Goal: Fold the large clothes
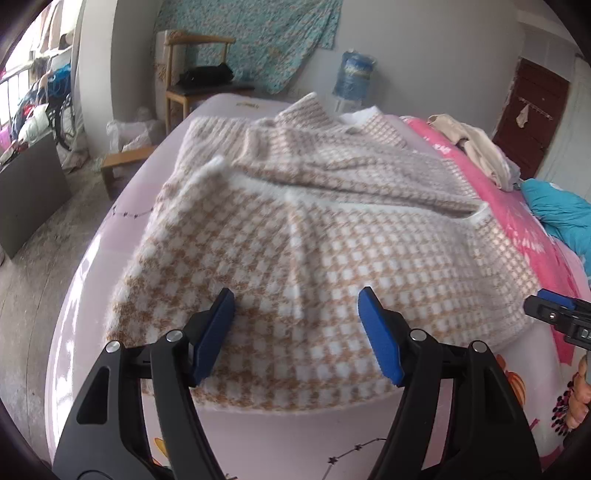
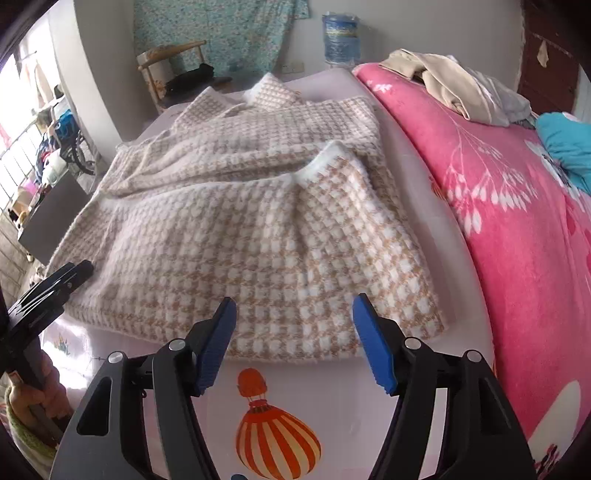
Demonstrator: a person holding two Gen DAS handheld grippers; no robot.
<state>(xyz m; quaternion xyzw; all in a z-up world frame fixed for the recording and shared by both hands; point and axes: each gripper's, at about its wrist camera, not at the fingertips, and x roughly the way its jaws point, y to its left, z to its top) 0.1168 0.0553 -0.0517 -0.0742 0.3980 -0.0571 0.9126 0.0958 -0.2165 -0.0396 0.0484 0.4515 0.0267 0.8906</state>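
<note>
Here, a fuzzy tan-and-white houndstooth garment (image 1: 295, 236) lies spread on a bed, its near portion doubled over the rest so that a white-trimmed edge (image 2: 325, 155) runs across the middle, apparently a first fold already laid in place. The piece rests on a pale lilac bedsheet (image 2: 332, 387) printed with a striped hot-air balloon (image 2: 275, 435), near the sheet's front edge, where both tools can reach its hem. The left tool (image 1: 295, 325) hovers just above the near hem with its blue-padded jaws apart and nothing between them; the right tool (image 2: 293, 332) hangs over the same hem further along, jaws likewise spread wide and empty. Both point steeply down and forward along the cloth, a pose that suggests the person is between grips, judging where to take hold for the next fold. Each tool shows at the edge of the other's view, and part of a hand (image 2: 26, 398) clasps the left tool's handle. Beside the garment runs a pink floral blanket (image 2: 517, 221), with a heap of beige clothes (image 2: 443, 85) and a teal item (image 2: 565, 144) further off, probably awaiting their turn. Beyond the bed stand a wooden chair (image 1: 195, 74), a water jug (image 1: 352, 77) and a patterned teal cloth (image 1: 251, 33) hung on the wall.
</note>
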